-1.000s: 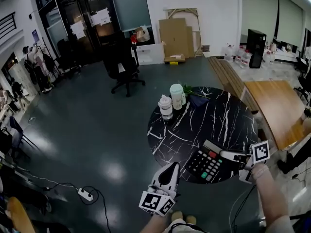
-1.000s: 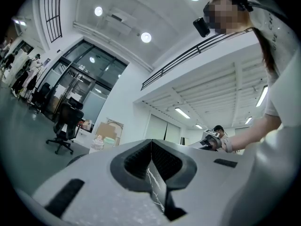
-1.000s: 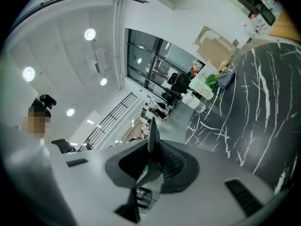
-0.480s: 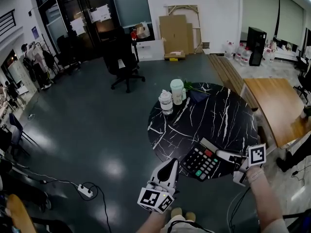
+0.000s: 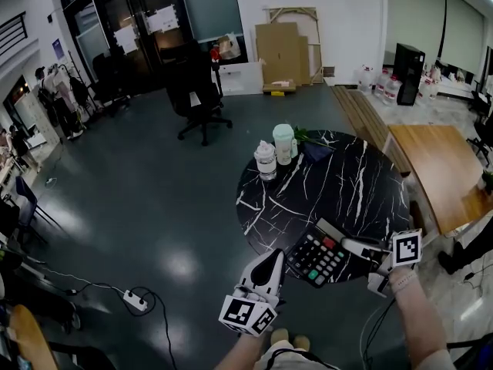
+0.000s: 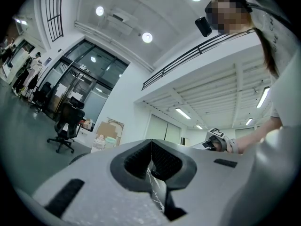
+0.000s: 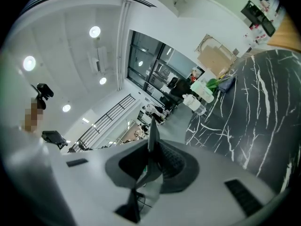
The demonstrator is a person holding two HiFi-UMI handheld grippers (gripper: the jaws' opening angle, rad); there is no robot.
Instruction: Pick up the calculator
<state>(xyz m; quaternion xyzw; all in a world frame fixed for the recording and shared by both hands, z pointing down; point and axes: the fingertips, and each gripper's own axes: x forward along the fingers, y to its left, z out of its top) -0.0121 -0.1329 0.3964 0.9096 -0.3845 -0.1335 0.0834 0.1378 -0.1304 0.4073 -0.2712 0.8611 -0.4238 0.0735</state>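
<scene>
The calculator (image 5: 318, 256), black with pale keys plus red and green ones, is at the near rim of the round black marble table (image 5: 347, 183). My right gripper (image 5: 352, 246) comes in from the right and is shut on its far right edge. In the right gripper view the calculator (image 7: 152, 128) shows edge-on as a thin dark slab clamped between the pads of the right gripper (image 7: 151, 160). I cannot tell whether it still rests on the table. My left gripper (image 5: 275, 259) hovers just left of the calculator, shut and empty; its closed tips (image 6: 151, 149) point at the right gripper (image 6: 217, 142).
Two lidded cups (image 5: 266, 161) (image 5: 283, 143) and a dark cloth with green stems (image 5: 312, 155) stand at the table's far edge. A wooden table (image 5: 435, 172) is to the right, an office chair (image 5: 197, 102) far back, and a power strip (image 5: 135, 304) on the floor at left.
The right gripper and the calculator have shifted slightly left along the table's near rim. The left gripper has stayed where it was.
</scene>
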